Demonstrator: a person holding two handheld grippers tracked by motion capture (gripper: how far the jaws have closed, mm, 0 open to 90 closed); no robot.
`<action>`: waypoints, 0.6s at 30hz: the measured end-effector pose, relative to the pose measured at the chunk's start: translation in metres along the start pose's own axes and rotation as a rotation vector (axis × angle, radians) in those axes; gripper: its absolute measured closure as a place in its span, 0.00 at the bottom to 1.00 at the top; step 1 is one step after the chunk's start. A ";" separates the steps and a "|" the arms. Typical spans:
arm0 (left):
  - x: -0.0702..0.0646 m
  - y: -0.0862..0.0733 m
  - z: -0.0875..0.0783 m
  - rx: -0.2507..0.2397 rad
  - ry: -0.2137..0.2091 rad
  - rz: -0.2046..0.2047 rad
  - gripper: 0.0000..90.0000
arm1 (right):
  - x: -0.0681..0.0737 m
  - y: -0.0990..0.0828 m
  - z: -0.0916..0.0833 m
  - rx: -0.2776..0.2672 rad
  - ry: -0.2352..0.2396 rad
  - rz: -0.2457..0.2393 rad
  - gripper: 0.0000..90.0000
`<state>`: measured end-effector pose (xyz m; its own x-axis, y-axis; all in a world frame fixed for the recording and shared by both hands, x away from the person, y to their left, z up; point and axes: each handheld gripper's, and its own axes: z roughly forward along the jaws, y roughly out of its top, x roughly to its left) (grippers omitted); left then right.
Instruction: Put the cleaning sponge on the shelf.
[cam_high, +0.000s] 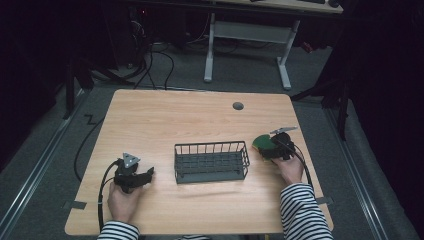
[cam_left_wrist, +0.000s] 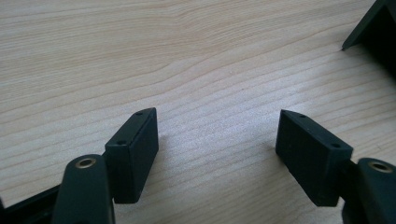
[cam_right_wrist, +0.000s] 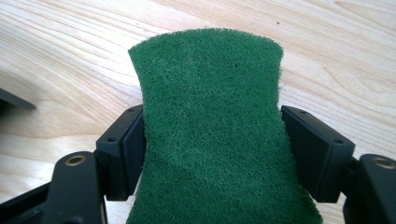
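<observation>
A green scouring sponge (cam_right_wrist: 210, 84) with a narrow waist lies between the jaws of my right gripper (cam_right_wrist: 212, 140), and both pads touch its sides. From above, that sponge (cam_high: 260, 142) sits at the table's right side with the right gripper (cam_high: 266, 148) shut on it, just right of a dark wire basket (cam_high: 210, 145). My left gripper (cam_high: 150, 173) rests low on the wooden table (cam_high: 175, 120) to the left of the basket. Its jaws (cam_left_wrist: 217, 135) stand wide open over bare wood with nothing between them.
The basket stands mid-table between the two hands; one dark corner of it (cam_left_wrist: 373, 28) shows at the upper right of the left gripper view. A grey cable grommet (cam_high: 238, 106) sits near the far edge. Beyond the table are a white desk frame and floor cables.
</observation>
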<state>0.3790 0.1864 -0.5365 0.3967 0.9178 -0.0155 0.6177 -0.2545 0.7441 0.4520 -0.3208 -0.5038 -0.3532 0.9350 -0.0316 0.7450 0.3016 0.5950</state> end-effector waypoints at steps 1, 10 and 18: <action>0.000 0.000 0.000 0.000 0.000 0.000 0.34 | 0.001 0.000 -0.001 0.000 -0.001 -0.005 0.30; 0.000 0.000 0.000 -0.001 -0.003 -0.002 0.34 | 0.006 0.001 -0.017 -0.028 0.035 0.001 0.30; 0.000 0.000 0.000 -0.001 -0.002 -0.001 0.33 | 0.015 0.002 -0.033 -0.070 0.046 -0.018 0.30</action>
<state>0.3790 0.1865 -0.5366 0.3976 0.9174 -0.0177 0.6176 -0.2532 0.7446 0.4292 -0.3128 -0.4764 -0.3928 0.9196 -0.0071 0.6973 0.3028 0.6496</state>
